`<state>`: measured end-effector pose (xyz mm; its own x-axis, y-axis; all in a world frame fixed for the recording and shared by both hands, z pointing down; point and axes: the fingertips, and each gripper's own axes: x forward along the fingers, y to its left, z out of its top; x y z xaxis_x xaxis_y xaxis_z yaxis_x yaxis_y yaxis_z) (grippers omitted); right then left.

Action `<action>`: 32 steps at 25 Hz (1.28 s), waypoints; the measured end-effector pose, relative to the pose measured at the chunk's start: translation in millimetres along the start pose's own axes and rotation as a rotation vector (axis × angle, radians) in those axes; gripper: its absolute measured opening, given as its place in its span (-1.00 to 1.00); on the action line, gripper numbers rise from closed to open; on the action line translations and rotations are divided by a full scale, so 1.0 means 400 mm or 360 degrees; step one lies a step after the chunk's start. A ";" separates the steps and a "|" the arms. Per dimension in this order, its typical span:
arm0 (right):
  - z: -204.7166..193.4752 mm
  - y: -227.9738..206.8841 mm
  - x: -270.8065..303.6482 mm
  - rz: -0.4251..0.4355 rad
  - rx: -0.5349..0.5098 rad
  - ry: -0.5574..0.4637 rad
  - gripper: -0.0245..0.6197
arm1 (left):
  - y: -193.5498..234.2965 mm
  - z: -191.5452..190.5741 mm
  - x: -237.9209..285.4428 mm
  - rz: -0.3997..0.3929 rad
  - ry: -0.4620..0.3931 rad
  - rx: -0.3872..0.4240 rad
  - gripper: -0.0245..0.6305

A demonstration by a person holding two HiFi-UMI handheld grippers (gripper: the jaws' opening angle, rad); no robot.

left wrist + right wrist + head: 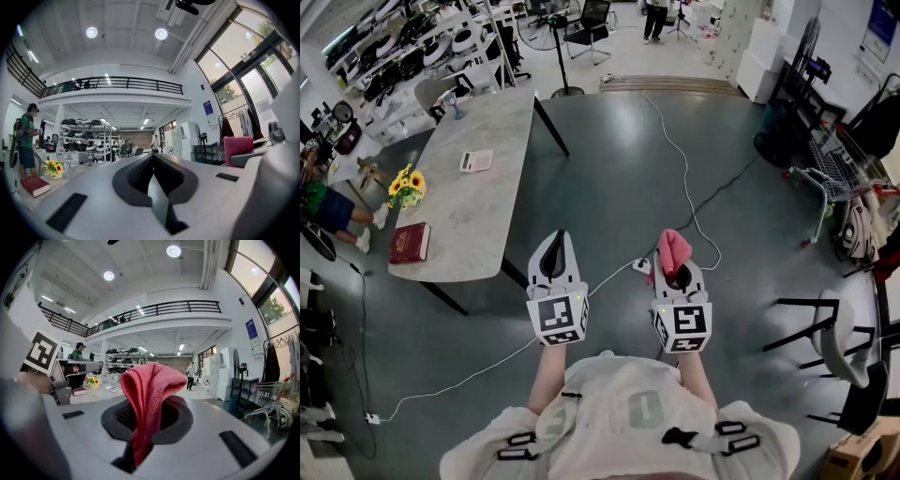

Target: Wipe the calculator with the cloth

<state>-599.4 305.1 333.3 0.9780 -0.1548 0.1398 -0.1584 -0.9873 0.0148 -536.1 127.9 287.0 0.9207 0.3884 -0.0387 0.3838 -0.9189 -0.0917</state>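
Grey-floored workshop, pale table point(492, 117) at left: red book point(410, 243) by its near corner, flowers point(406, 186) at the left edge, calculator point(476, 160) mid-table. Off the table, left tongs point(559, 236) closed on nothing; right tongs point(679, 272) clamping the pink cloth point(673, 247).

The calculator point(476, 160) is too small to show its keys.

Left gripper point(557, 240): jaws together, empty, level, right of table point(478, 202).
Right gripper point(679, 277): clamped on cloth point(673, 248), near level.
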 end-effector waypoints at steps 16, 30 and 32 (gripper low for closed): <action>-0.007 0.103 0.013 0.0020 0.0016 0.0011 -0.75 | 0.097 0.000 -0.054 -0.0051 -0.0022 -0.0049 -0.86; -0.055 0.149 0.171 0.0113 0.0041 0.0085 -0.75 | 0.286 -0.050 -0.040 0.0186 -0.0093 -0.0119 -0.86; -0.057 0.130 0.227 0.0119 0.0031 0.0060 -0.75 | 0.295 -0.074 0.012 0.0194 -0.0086 -0.0118 -0.86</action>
<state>-521.7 240.7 369.5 0.9577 -0.2267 0.1771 -0.2275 -0.9736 -0.0162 -484.3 19.3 305.5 0.9564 0.2747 -0.0989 0.2752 -0.9613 -0.0093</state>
